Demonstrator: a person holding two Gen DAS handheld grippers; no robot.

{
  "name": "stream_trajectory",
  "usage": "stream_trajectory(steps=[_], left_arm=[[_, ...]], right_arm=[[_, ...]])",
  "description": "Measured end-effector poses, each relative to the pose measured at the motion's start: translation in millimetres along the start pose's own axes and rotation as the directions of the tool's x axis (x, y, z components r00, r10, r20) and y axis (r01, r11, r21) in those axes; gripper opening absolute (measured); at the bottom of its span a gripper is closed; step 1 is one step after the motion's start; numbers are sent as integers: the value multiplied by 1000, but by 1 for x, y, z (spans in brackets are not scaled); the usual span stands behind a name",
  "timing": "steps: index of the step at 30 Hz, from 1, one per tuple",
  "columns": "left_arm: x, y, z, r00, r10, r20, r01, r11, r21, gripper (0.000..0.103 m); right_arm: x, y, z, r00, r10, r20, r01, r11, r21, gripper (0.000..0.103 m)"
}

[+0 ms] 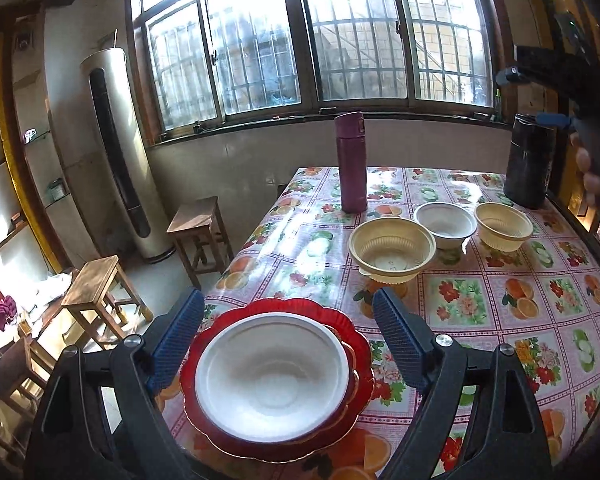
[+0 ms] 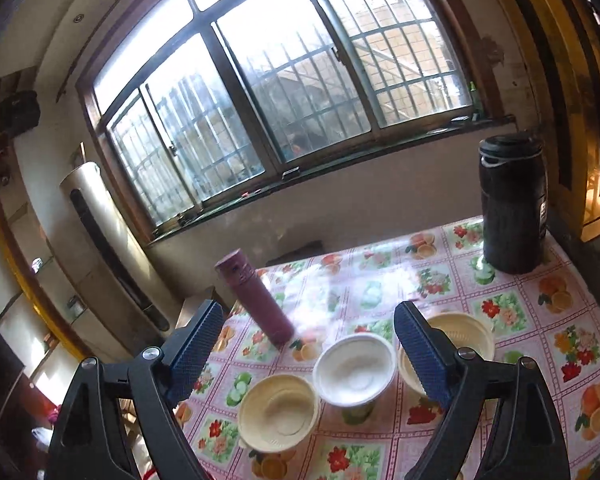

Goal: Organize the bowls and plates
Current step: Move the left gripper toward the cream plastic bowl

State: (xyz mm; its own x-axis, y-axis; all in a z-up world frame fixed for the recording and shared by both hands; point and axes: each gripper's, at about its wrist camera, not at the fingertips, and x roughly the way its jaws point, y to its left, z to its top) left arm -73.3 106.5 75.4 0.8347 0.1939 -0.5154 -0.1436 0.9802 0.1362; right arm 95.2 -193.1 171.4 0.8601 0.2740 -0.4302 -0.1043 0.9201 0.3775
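A white plate (image 1: 272, 376) lies on a red scalloped plate (image 1: 364, 364) at the table's near left corner. My left gripper (image 1: 288, 344) is open, above and around the stack, touching nothing. Three bowls stand in a row mid-table: a cream bowl (image 1: 392, 248) (image 2: 278, 412), a white bowl (image 1: 446, 222) (image 2: 356, 368) and a second cream bowl (image 1: 504, 226) (image 2: 468, 332). My right gripper (image 2: 308, 352) is open above the bowls, its right finger in front of the second cream bowl. It also shows at the right edge of the left wrist view (image 1: 556, 92).
A purple flask (image 1: 351, 162) (image 2: 260, 300) stands at the back left of the flowered tablecloth (image 1: 500, 320). A black flask (image 1: 530, 160) (image 2: 514, 204) stands at the back right. Wooden stools (image 1: 100, 300) stand left of the table, by a tall air conditioner (image 1: 120, 152).
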Motion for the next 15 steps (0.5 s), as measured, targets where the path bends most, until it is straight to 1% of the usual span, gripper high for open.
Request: stream_trajectory(steps=[2, 4, 5, 7, 11, 15], left_arm=[[9, 4, 5, 999, -11, -35, 11, 1000, -24, 87], [22, 9, 12, 997, -28, -77, 23, 998, -54, 87], [28, 11, 14, 995, -30, -93, 24, 998, -65, 87], [41, 12, 20, 992, -14, -122, 4, 997, -79, 87], [66, 9, 27, 984, -28, -178, 6, 993, -119, 87], [94, -5, 36, 964, -72, -257, 36, 989, -141, 87]], right_arm=[[-2, -4, -40, 996, 64, -56, -63, 998, 6, 89], [-1, -9, -74, 988, 114, -108, -113, 993, 21, 89], [-1, -12, -88, 984, 129, -127, -127, 992, 24, 89], [-1, -18, -111, 978, 143, -150, -141, 990, 21, 89], [-3, -27, -141, 976, 152, -158, -155, 988, -11, 89], [11, -40, -154, 967, 155, -204, -156, 988, 8, 89]])
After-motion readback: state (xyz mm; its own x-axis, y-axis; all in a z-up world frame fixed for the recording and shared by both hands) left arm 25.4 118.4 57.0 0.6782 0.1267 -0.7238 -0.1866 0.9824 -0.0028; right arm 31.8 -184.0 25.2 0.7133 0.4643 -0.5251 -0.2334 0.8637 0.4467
